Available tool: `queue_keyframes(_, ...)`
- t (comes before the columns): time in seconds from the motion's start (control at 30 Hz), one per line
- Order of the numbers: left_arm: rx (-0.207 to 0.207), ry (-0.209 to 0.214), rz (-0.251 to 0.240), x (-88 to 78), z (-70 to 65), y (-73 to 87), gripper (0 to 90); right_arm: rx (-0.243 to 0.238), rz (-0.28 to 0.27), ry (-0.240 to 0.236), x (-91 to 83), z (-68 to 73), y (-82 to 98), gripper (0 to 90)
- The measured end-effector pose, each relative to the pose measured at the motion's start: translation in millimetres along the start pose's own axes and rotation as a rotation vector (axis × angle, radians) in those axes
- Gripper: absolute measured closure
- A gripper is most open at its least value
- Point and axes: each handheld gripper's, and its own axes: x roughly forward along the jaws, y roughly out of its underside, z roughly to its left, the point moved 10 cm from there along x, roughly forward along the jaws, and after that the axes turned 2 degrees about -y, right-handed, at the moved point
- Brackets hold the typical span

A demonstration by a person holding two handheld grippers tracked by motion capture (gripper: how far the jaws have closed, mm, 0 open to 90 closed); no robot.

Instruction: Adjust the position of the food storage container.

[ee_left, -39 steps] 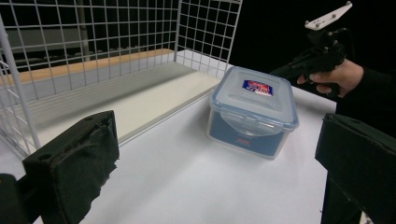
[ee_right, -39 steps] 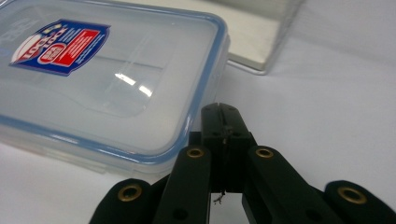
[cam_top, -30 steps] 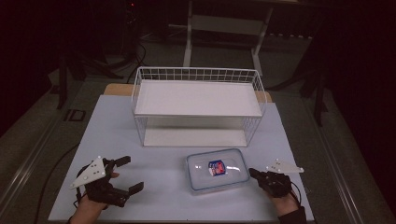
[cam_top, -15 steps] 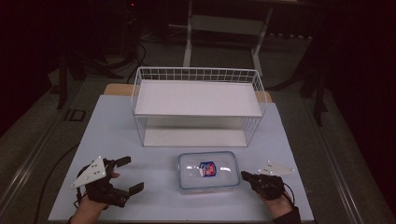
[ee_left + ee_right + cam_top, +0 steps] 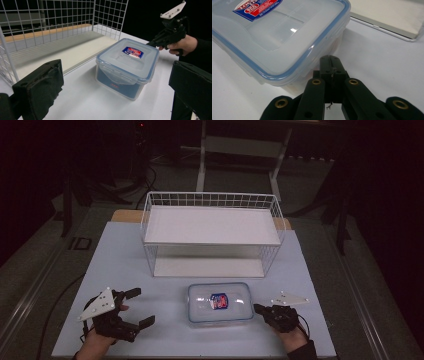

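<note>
Right gripper [image 5: 258,308]: jaws fully closed, holding nothing, tips against the clear blue-rimmed plastic lidded box [image 5: 219,302] at its 3 o'clock side. Left gripper [image 5: 138,307]: jaws wide, empty, at the box's 9 o'clock.

Dim, dark-edged room; lit white tabletop, soft shadows, slightly blurry frames.
</note>
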Motion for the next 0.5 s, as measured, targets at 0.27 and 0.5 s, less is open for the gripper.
queue_keyframes(0.27,-0.001,-0.001,0.001,-0.5,0.3,0.4,0.0,-0.025,0.013,-0.032,8.3,12.5,-4.9,90.0)
queue_keyframes(0.5,-0.004,0.0,-0.005,-0.7,0.3,-0.3,0.0,-0.037,0.017,-0.05,15.9,19.8,-10.0,90.0)
